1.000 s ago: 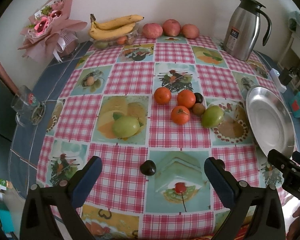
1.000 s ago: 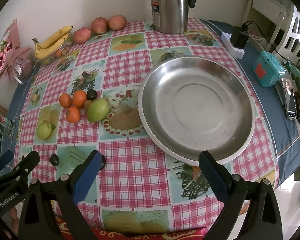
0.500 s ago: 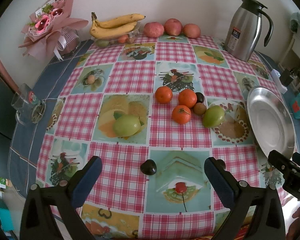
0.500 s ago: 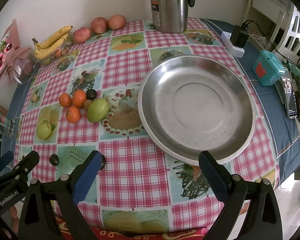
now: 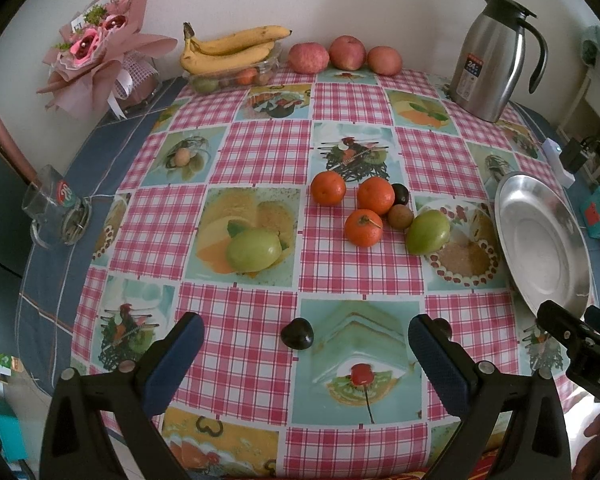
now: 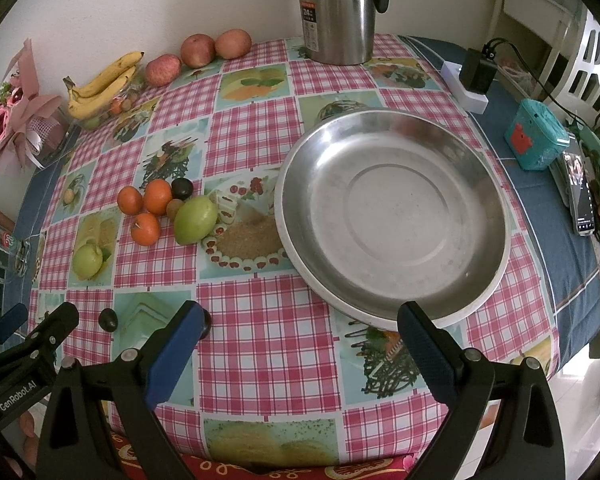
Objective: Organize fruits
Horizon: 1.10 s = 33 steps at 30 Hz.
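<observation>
Steel dish (image 6: 392, 216) sat bare on the right of the counter (image 5: 260, 152); we judged the task not yet begun. Three oranges (image 5: 370, 196), a dark plum (image 5: 400, 194), a brown fruit (image 5: 400, 217) and a green mango (image 5: 427, 232) clustered mid-counter, just left of the dish. We noted a second green mango (image 5: 254, 250) apart to the left and a dark plum (image 5: 297, 333) near the front edge. Left hand-held gripper (image 5: 306, 344) was spread wide and held nothing, the near plum lying between its fingers. Right hand-held gripper (image 6: 300, 332) was likewise spread and unloaded, at the dish's near rim. Every loose fruit was left to move.
</observation>
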Tool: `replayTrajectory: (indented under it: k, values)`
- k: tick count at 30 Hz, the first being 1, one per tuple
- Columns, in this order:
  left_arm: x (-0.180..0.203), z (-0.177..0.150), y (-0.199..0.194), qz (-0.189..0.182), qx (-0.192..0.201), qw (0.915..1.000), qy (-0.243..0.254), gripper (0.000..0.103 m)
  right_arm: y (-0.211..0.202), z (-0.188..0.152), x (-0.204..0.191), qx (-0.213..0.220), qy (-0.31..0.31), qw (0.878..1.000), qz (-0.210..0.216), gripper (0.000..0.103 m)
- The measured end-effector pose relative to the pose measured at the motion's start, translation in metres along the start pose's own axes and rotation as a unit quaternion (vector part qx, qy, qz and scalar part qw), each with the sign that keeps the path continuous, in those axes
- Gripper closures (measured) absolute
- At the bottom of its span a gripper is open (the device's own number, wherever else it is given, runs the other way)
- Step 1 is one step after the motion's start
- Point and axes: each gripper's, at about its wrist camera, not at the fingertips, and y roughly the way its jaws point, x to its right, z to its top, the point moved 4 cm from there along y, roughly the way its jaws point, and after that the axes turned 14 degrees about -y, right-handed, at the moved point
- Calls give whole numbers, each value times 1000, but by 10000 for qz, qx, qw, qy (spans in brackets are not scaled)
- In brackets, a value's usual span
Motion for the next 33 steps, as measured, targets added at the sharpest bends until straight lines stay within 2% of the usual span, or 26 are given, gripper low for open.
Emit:
replayTrajectory:
  k: [22,26,33]
  values:
    - [0,-2,3,-9,-30,10000,-24,0,1,0,0,-13,-7,10000,-4,6]
    - [-3,-1,8,-203,-243,9994,-140,0,4,0,-9,-74,-241,9997,19,6]
    - [-16,8,12,-459,-459,9974,-304,0,11,7,-44,-175,-613,9967,506,6]
